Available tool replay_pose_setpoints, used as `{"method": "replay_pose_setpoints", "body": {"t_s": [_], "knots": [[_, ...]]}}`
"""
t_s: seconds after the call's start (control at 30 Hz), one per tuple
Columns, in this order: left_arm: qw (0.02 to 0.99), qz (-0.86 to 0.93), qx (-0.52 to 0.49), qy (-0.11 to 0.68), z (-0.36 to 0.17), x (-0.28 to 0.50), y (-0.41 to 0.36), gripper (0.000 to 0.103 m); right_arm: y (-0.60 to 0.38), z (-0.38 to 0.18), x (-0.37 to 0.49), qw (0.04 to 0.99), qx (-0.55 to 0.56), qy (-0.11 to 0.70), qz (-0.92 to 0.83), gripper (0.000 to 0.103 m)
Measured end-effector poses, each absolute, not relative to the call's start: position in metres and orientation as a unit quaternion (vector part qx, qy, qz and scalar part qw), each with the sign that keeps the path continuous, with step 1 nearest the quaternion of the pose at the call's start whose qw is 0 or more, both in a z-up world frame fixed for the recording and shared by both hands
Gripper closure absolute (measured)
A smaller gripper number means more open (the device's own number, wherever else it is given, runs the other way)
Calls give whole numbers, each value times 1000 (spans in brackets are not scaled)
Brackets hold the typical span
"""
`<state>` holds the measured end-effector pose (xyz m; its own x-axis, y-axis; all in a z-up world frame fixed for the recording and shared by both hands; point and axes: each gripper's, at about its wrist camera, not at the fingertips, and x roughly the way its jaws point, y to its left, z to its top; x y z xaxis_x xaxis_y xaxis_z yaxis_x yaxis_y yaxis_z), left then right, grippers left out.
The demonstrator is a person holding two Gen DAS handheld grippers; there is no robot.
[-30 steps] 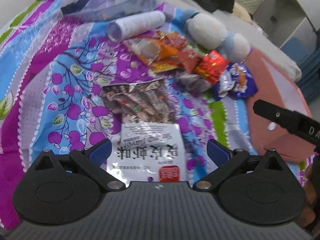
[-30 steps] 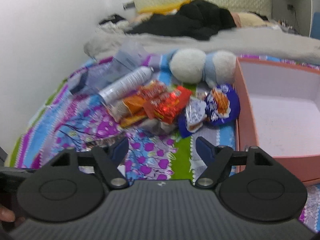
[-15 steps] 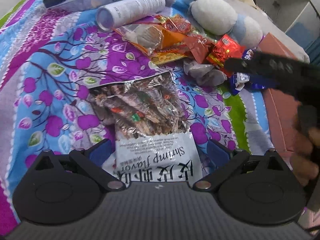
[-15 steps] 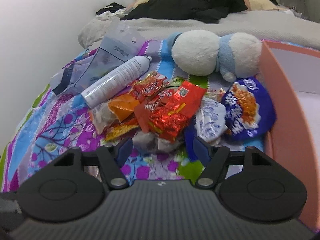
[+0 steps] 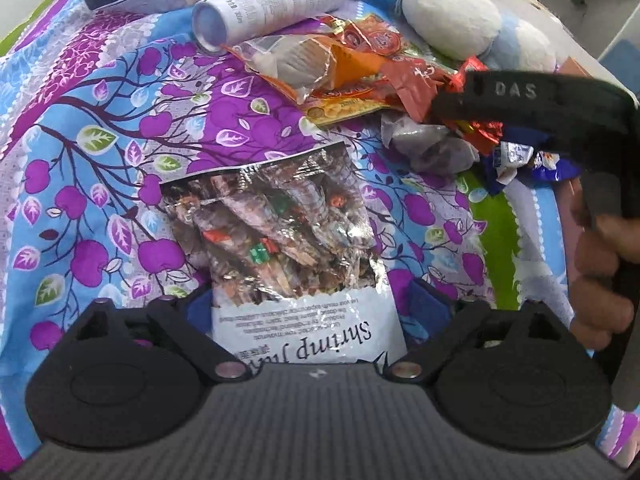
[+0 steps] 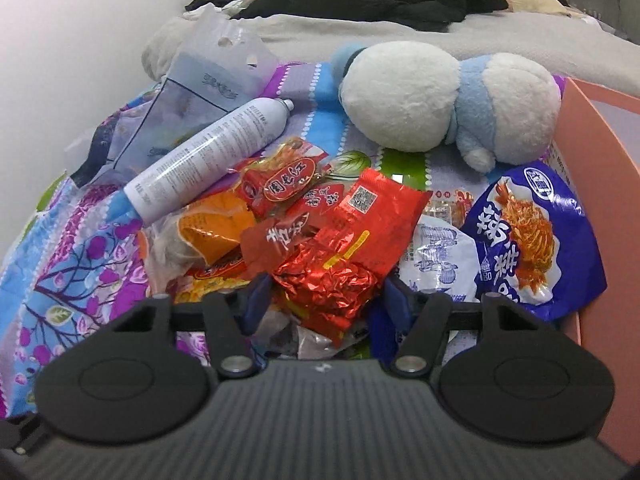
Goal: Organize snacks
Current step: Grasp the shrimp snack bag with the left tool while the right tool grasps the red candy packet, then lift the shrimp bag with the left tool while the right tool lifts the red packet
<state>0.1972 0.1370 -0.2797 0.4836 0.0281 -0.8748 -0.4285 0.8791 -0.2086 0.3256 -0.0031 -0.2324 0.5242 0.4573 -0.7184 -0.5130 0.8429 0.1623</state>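
While the shrimp-flavor snack bag [image 5: 296, 264] lay flat on the floral bedsheet [image 5: 92, 168], our left gripper [image 5: 308, 308] sat over its white printed end with jaws spread wide, one blue fingertip [image 5: 424, 304] on either side of the bag and neither pressing it. Our right gripper [image 6: 324, 296] was likewise parted, its blue pads flanking a crinkled red foil packet [image 6: 328, 280] at the near edge of the snack pile; we could not tell whether they touched it. Red and orange wrappers [image 6: 280, 192] overlapped behind that packet, and a blue noodle-snack bag [image 6: 532, 236] leaned against the wall of the pink box [image 6: 580, 152]. A white spray can [image 6: 208, 156] lay tilted beside the pile, and a white-and-blue plush toy [image 6: 440, 104] rested beyond it.
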Motion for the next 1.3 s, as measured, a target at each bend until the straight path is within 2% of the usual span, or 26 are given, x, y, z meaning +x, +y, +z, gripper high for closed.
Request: {"method": "replay_pose_setpoints", "body": {"t_s": [0.23,0.27,0.43,0.5,1.3], "knots": [[836,134,-211,489,-274,189,138,23,-13,-225,311,870,-47,400,283,40],[836,132,-214,488,-273,187,138,24,-15,-223,307,870,-49,399,284,46],[837,118,-229,483,-267,172,133,27,-29,-217,284,867,-61,401,289,51],[837,114,-232,482,-265,165,129,27,-38,-215,274,865,-60,405,291,56],[855,64,-207,471,-232,121,82,27,-153,-231,164,852,-30,461,247,54]]}}
